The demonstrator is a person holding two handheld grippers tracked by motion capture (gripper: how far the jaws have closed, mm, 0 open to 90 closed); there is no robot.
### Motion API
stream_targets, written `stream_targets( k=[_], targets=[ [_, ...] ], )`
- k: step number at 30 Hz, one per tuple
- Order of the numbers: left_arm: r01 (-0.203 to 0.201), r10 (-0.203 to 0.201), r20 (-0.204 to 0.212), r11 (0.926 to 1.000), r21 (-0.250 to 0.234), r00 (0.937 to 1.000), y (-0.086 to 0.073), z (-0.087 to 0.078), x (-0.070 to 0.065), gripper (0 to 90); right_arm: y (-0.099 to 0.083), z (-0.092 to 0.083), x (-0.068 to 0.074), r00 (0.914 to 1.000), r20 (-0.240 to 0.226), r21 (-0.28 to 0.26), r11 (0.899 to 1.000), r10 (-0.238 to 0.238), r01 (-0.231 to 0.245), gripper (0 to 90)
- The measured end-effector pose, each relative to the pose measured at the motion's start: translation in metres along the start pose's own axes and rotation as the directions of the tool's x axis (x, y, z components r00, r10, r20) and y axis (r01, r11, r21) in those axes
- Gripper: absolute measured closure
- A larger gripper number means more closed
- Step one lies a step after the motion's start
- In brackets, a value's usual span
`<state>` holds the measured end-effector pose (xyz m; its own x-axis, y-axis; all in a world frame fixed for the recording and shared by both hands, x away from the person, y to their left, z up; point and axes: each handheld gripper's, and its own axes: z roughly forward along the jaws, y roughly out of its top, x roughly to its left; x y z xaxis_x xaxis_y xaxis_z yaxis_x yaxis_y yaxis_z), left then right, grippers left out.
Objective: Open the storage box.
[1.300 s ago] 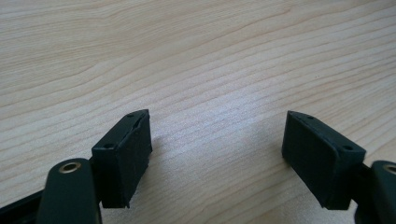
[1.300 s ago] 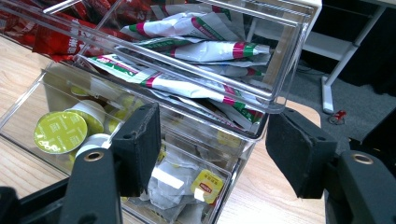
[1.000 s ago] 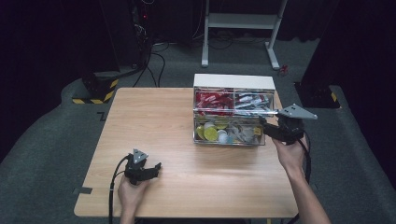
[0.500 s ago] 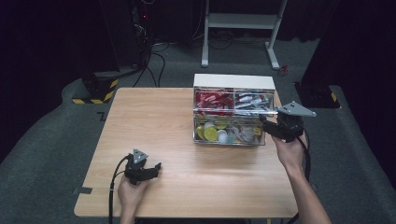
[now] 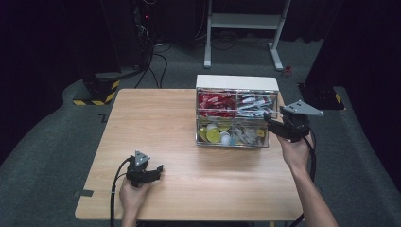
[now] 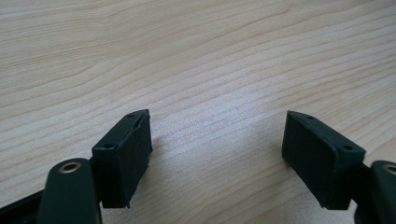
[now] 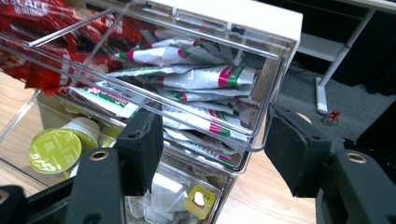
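Left gripper (image 5: 158, 169): low over the bare table (image 5: 156, 123) near its front edge, jaws wide apart with nothing between them; in the left gripper view only wood grain lies ahead of the pads
Risk on the left: slight; the one hazard I can judge is the pads scraping the wood if the hand drops further, since they sit close above it

Clear box (image 5: 232, 116): a see-through organizer with a white top, well off to the far side of the left gripper and right in front of the right one
Red packets (image 5: 213, 101): in the upper tray, ahead and to the left of the right gripper
White striped packets (image 7: 205, 77): piled in the upper tray's near corner, directly ahead between the right jaws
Green-lidded cups (image 7: 55, 150): in the lower bin, below and left of the right jaws
Small sachets (image 7: 198, 198): at the bottom of the lower bin, just under the jaws

Right gripper (image 5: 267, 119): at the box's right end, jaws apart, straddling the corner of the upper tray (image 7: 254, 140) without clamping it as far as I can tell
Risk on the right: the tray looks tilted or part-way out, so a push could tip it and spill packets; closing on the thin plastic wall at the corner may slip or slide the light box across the table; loose packets could get pinched with the wall
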<state>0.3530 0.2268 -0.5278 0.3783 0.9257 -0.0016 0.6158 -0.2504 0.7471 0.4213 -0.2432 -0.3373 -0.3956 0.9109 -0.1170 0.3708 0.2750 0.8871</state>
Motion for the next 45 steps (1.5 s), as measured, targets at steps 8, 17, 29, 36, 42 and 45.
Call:
stream_targets(
  k=[8, 17, 29, 36, 42, 45],
  targets=[
    [-0.001, 0.001, 0.000, 1.0000, 0.001, 1.0000, 0.000, 0.000, 0.000, 24.7, 0.004, -0.002, -0.002, 1.0000, -0.006, -0.007, 1.000, 0.004, -0.004, 38.2],
    [-0.006, 0.006, 0.003, 1.0000, 0.000, 1.0000, 0.000, 0.000, 0.000, 24.6, 0.010, -0.003, -0.005, 0.9999, -0.005, -0.008, 1.000, 0.012, -0.012, 40.0],
    [-0.005, 0.005, 0.004, 1.0000, 0.002, 1.0000, 0.000, 0.000, -0.001, 24.6, 0.014, 0.000, -0.009, 0.9995, -0.015, -0.018, 0.999, 0.029, -0.029, 41.7],
    [-0.003, 0.003, 0.005, 1.0000, 0.001, 1.0000, 0.000, 0.000, -0.001, 24.6, 0.019, -0.001, -0.010, 0.9995, -0.012, -0.036, 0.999, 0.031, -0.031, 41.7],
    [-0.003, 0.003, 0.006, 1.0000, 0.003, 1.0000, 0.000, -0.001, -0.001, 24.7, 0.022, 0.001, -0.013, 0.9990, -0.018, -0.033, 0.999, 0.040, -0.041, 41.7],
    [-0.006, 0.006, 0.006, 1.0000, 0.003, 1.0000, 0.000, -0.001, -0.001, 24.6, 0.023, 0.002, -0.014, 0.9987, -0.022, -0.034, 0.998, 0.046, -0.047, 41.7]
  ],
)
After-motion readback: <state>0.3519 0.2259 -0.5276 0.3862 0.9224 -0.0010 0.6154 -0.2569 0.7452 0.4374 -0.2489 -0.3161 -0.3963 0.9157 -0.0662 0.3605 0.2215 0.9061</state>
